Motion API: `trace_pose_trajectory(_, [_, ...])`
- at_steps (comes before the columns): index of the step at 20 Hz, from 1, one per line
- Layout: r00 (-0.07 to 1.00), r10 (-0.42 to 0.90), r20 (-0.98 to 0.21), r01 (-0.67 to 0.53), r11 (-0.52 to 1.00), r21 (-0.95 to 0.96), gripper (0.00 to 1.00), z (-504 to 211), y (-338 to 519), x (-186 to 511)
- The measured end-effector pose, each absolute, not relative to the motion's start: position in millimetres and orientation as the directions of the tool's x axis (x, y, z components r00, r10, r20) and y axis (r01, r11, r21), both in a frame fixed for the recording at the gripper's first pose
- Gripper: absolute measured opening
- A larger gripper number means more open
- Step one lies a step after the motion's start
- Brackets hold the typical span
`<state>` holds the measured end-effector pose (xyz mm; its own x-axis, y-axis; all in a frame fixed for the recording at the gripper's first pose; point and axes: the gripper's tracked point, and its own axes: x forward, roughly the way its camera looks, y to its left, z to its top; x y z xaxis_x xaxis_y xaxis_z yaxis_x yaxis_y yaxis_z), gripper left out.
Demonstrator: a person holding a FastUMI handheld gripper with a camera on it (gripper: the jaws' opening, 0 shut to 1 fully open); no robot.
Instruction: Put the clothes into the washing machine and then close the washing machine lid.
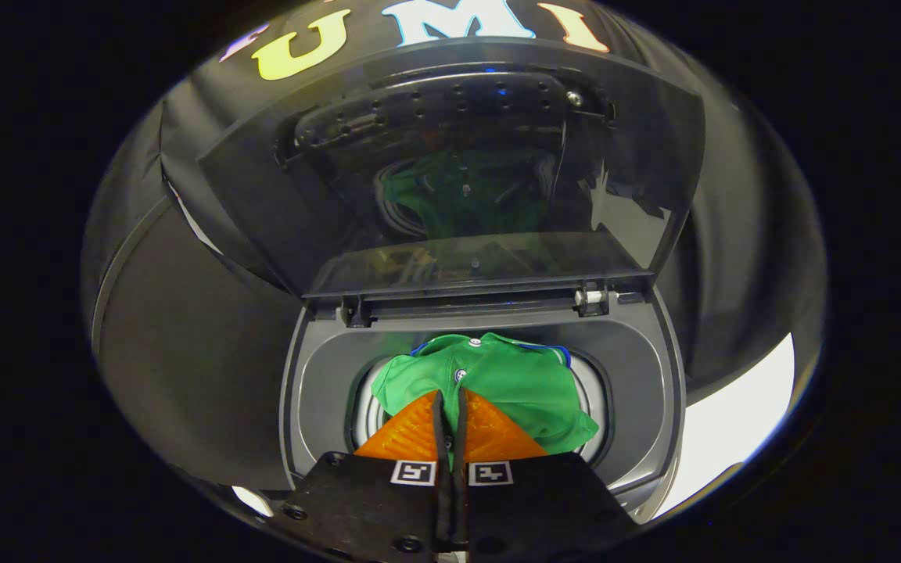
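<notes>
Gripper view looks down into the washing machine (325, 375), its lid (450, 180) standing upright at the back; the green garment (513, 383) lies in the drum opening, and the gripper (450, 403) fingers sit pressed together just above it

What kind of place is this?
Likely a laundry demo booth: a top-loading washing machine with its lid up, a green shirt in the drum, pinched by the gripper, black cloth behind.
</notes>
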<state>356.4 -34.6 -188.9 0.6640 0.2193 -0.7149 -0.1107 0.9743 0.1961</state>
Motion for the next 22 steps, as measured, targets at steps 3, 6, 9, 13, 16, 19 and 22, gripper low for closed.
trace_pose_trajectory(3, [0.655,0.215,-0.724,-0.106,0.975,0.193,0.01,-197,-34,357])
trace_pose_trajectory(6, [0.653,0.201,-0.730,-0.099,0.978,0.181,0.02,-201,-35,358])
trace_pose_trajectory(9, [0.653,0.202,-0.730,-0.094,0.978,0.187,0.02,-202,-34,360])
trace_pose_trajectory(13, [0.646,0.196,-0.738,-0.080,0.979,0.190,0.76,-204,-35,366])
trace_pose_trajectory(16, [0.638,0.182,-0.749,-0.087,0.983,0.165,0.98,-208,-39,360])
trace_pose_trajectory(19, [0.645,0.198,-0.739,-0.092,0.979,0.181,0.99,-203,-36,359])
trace_pose_trajectory(22, [0.669,0.251,-0.699,-0.096,0.962,0.254,0.99,-172,-25,357])
